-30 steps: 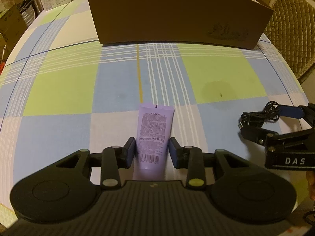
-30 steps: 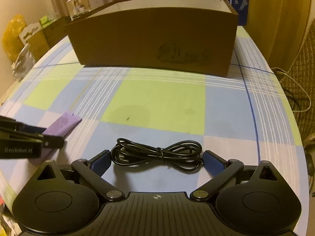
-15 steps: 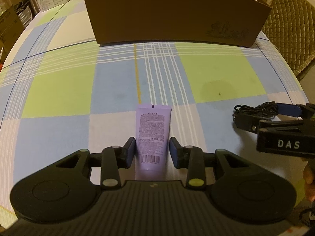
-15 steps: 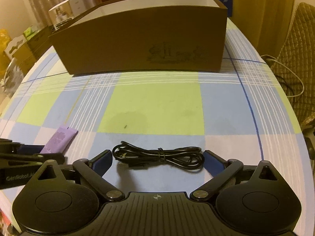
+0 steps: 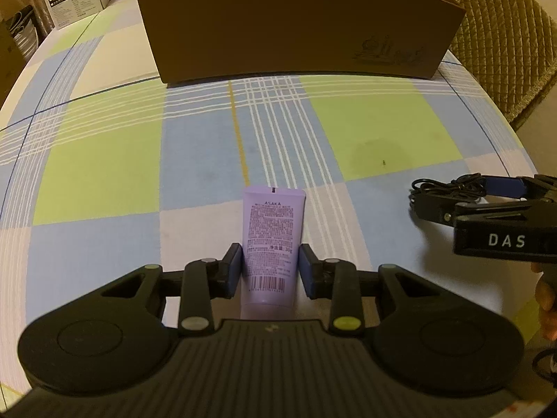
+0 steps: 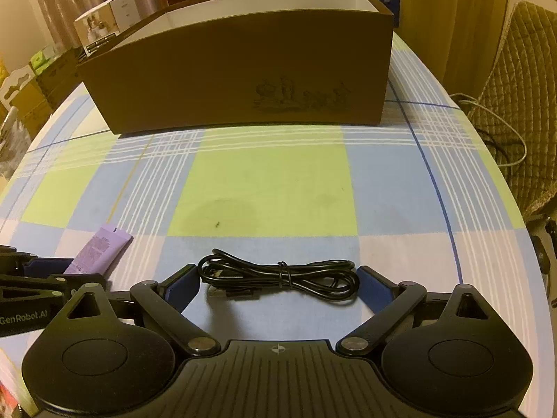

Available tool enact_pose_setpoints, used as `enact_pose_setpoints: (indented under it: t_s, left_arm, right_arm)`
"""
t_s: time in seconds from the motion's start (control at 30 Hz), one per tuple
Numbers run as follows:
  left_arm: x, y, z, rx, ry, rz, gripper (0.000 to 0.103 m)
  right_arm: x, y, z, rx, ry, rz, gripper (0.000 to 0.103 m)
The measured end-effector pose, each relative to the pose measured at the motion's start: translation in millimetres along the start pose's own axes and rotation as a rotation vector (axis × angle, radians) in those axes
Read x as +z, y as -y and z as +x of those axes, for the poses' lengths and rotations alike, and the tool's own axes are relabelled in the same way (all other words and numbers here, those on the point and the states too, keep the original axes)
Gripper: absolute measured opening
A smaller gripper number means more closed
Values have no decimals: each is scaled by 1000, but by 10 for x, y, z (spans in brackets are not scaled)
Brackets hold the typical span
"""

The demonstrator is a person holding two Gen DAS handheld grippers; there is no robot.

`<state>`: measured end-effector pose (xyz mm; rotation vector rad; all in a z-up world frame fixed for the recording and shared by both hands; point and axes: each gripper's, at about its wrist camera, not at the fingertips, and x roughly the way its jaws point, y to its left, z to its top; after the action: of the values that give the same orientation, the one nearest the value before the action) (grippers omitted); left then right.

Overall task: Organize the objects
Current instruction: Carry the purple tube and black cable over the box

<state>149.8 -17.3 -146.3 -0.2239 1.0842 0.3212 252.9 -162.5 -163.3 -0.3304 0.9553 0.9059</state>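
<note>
On the table (image 6: 264,188), covered with a blue, green and white checked cloth, two hand-held black tools sit low and side by side, both pointing toward a long brown open-topped cardboard box (image 6: 240,80) that stands at the far side.

The left tool (image 5: 271,271) has a flat lilac plastic tube with printed text and a barcode (image 5: 273,240) lying between its blue pads. The pads have just been closing a little around the tube; they sit just beside its two edges, and a thin gap seems to remain on each side, so I cannot tell whether they press on it. The tube lies flat on the cloth, its crimped end toward the box.

The right tool (image 6: 278,289) stands wide open. A coiled black USB cable tied at its middle (image 6: 282,277) lies flat on the cloth between its spread blue fingers (image 6: 182,287), the ends of the bundle close to each pad but not squeezed.

A quilted tan chair back (image 5: 504,41) stands past the right end of the table, and small cartons (image 6: 104,24) are stacked behind the box at left.
</note>
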Motion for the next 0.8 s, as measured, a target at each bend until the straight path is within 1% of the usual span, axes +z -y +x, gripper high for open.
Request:
enact_pose_setpoints:
  t_s: [0.2, 0.4, 0.63, 0.8]
  left_arm:
    - [24, -121, -106, -11, 20, -2, 29]
    - [134, -203, -238, -19, 52, -13, 29]
    - [338, -239, -412, -37, 94, -11, 29]
    - [513, -248, -524, -48, 129, -4, 29]
  right_arm:
    - [1, 21, -66, 13, 1, 19, 93]
    - [75, -10, -176, 33, 29, 23, 92]
    - [245, -95, -301, 65, 81, 15, 92]
    - [427, -153, -392, 91, 127, 1, 93]
